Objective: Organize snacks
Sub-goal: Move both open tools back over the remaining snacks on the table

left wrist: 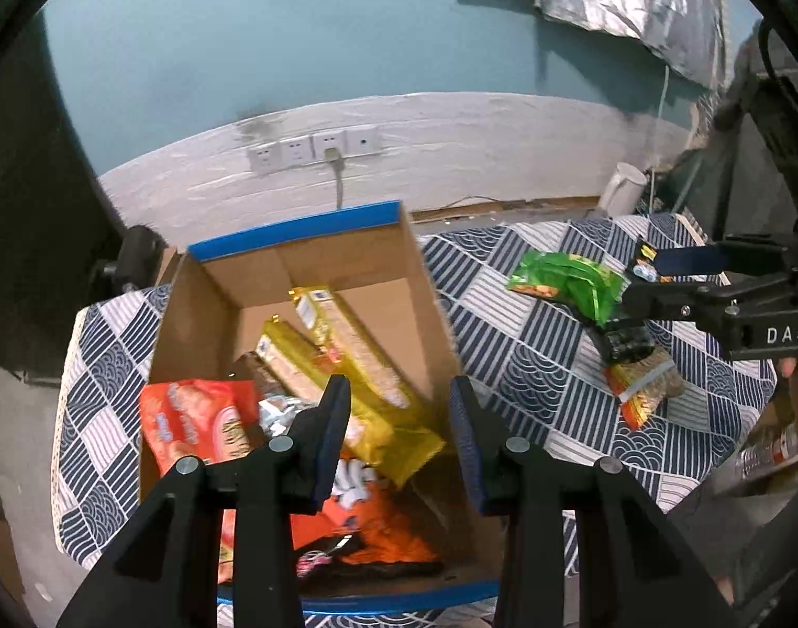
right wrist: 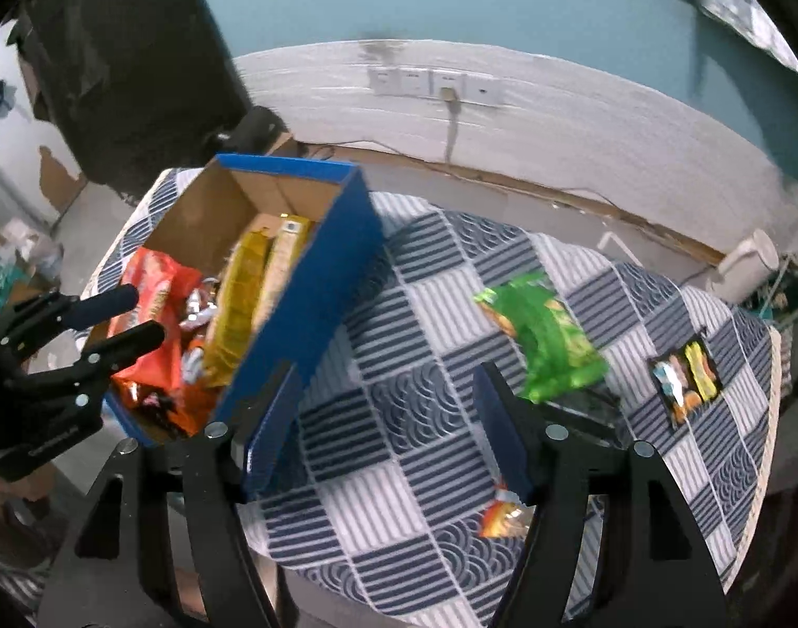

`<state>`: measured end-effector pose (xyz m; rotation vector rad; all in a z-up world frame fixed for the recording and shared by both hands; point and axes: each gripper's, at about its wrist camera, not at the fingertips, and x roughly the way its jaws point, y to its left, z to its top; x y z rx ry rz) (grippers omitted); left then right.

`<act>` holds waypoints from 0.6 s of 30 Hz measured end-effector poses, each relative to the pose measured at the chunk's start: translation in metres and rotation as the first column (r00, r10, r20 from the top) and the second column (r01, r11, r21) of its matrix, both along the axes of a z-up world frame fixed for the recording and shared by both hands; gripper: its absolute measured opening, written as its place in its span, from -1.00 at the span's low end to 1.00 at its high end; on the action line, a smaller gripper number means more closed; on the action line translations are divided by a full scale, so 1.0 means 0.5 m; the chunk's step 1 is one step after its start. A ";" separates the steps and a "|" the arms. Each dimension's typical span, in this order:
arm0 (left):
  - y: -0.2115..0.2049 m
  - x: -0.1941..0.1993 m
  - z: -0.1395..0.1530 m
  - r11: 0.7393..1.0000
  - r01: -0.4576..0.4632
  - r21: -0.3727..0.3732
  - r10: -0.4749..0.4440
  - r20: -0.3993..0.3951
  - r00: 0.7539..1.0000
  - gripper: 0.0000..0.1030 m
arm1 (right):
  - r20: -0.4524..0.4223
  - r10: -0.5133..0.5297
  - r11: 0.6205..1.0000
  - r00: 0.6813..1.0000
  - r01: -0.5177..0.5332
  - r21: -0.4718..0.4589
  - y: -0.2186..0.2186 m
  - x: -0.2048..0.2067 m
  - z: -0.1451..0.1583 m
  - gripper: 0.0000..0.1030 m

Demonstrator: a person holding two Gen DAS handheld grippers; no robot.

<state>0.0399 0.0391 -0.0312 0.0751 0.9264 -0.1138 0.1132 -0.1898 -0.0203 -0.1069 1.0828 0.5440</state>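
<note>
A blue-edged cardboard box [left wrist: 305,230] stands on the patterned tablecloth and holds several snacks: yellow packs [left wrist: 346,345], a red-orange bag [left wrist: 200,424] and an orange bag [left wrist: 378,539]. My left gripper [left wrist: 399,418] is open and empty above the box. The box also shows in the right wrist view [right wrist: 315,282]. My right gripper [right wrist: 386,413] is open and empty above the cloth, right of the box. A green bag [right wrist: 545,335] lies on the cloth past its right finger, with a small dark packet [right wrist: 687,371] farther right and an orange pack [right wrist: 503,513] near the right finger.
The table is round, with its edge close to the box and the snacks. A white kettle [right wrist: 750,267] stands behind the table at the right. Wall sockets [left wrist: 315,149] with a plugged cable sit on the wall behind the box.
</note>
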 end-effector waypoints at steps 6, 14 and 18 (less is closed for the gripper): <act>-0.066 0.018 -0.006 0.999 0.040 0.005 -0.040 -0.027 0.999 -0.24 | -0.014 -0.035 0.999 0.999 0.034 -0.014 -0.075 0.006 -0.021 0.35; -0.145 0.068 -0.013 0.994 0.104 0.025 -0.102 -0.050 0.993 -0.23 | -0.045 -0.021 0.999 0.999 0.019 -0.051 -0.144 0.026 -0.059 0.38; -0.166 0.092 -0.020 0.992 0.118 0.040 -0.116 -0.056 0.992 -0.23 | -0.072 0.018 0.997 0.997 -0.023 -0.070 -0.159 0.056 -0.077 0.38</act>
